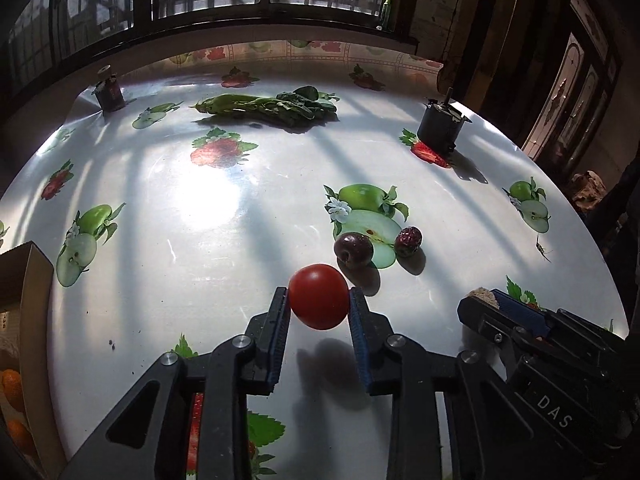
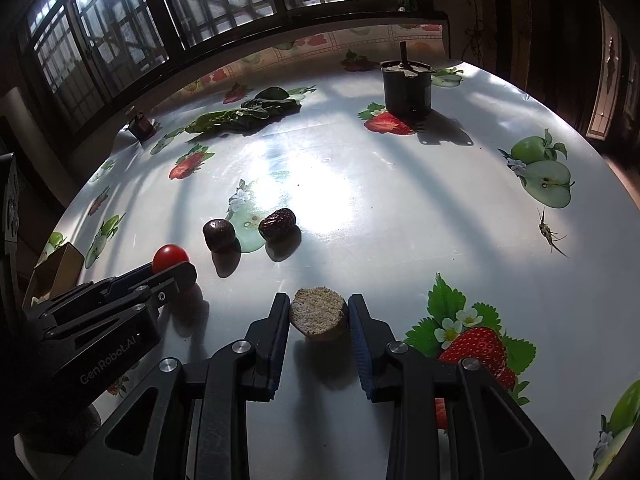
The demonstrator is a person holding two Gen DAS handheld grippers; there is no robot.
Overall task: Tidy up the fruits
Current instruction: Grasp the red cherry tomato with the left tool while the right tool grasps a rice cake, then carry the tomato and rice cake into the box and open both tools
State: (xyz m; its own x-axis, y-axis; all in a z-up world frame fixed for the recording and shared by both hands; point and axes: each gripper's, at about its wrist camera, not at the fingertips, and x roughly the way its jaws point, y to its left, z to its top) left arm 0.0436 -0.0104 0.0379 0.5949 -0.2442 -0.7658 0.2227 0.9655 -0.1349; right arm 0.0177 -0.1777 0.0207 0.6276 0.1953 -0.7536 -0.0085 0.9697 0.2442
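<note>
A red tomato (image 1: 320, 306) sits between the blue pads of my left gripper (image 1: 319, 294), which is shut on it just above the fruit-print tablecloth; in the right wrist view the tomato (image 2: 170, 257) shows above the left gripper (image 2: 176, 274). My right gripper (image 2: 320, 300) is shut on a brown, grainy round piece (image 2: 318, 316), also visible at the lower right in the left wrist view as the brown piece (image 1: 483, 293). A dark plum (image 1: 353, 249) (image 2: 218, 234) and a wrinkled red date (image 1: 408, 241) (image 2: 277, 222) lie side by side on the cloth just beyond the tomato.
A cardboard box (image 1: 30, 280) holding oranges (image 1: 12, 392) stands at the left table edge. Leafy greens (image 1: 264, 106) lie at the back, with a small jar (image 1: 109, 94) at the far left and a dark cylinder (image 1: 438, 128) at the far right. An insect (image 2: 546, 230) rests at the right.
</note>
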